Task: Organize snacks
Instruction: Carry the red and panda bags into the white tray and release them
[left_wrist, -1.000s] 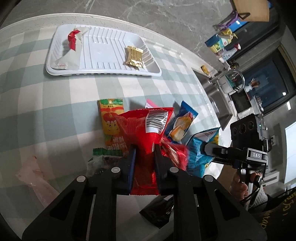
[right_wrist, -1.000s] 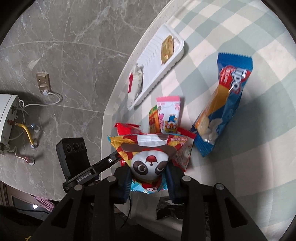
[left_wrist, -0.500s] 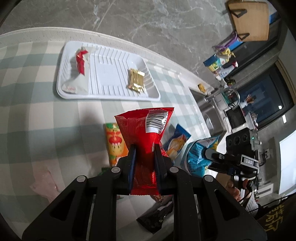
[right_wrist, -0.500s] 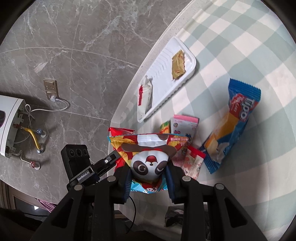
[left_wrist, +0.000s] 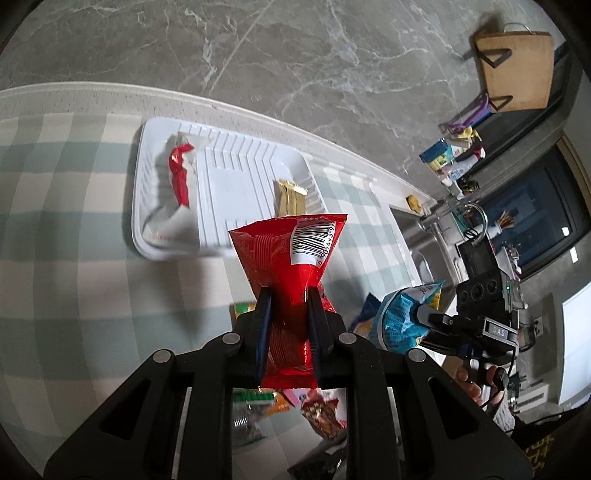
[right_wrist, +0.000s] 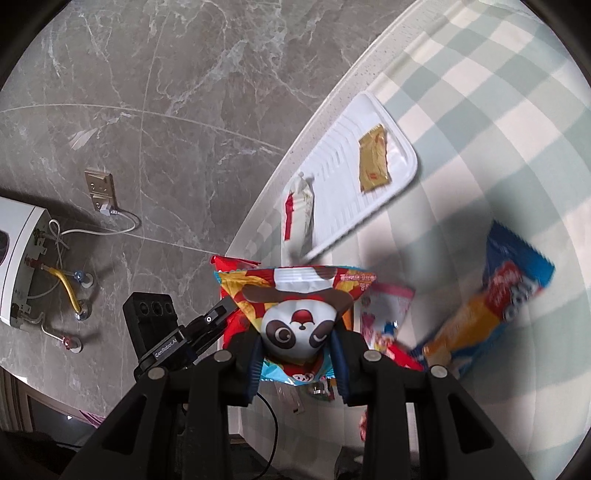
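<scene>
My left gripper is shut on a red snack bag with a barcode, held above the checked tablecloth. Beyond it lies the white tray, which holds a white-and-red packet and a gold packet. My right gripper is shut on a panda-face snack bag, also lifted off the table. The tray with its two packets shows up-right of it in the right wrist view. From the left wrist view the right gripper appears at the right, holding that bag's blue back.
Loose snacks lie on the cloth: a long blue-and-orange packet, a pink one, and several small ones under the left gripper. The table edge meets a grey marble floor. A sink lies at the right.
Both grippers have risen with their bags and moved toward the tray. The loose snacks have slid down and back in both views, and the tray sits closer to centre.
</scene>
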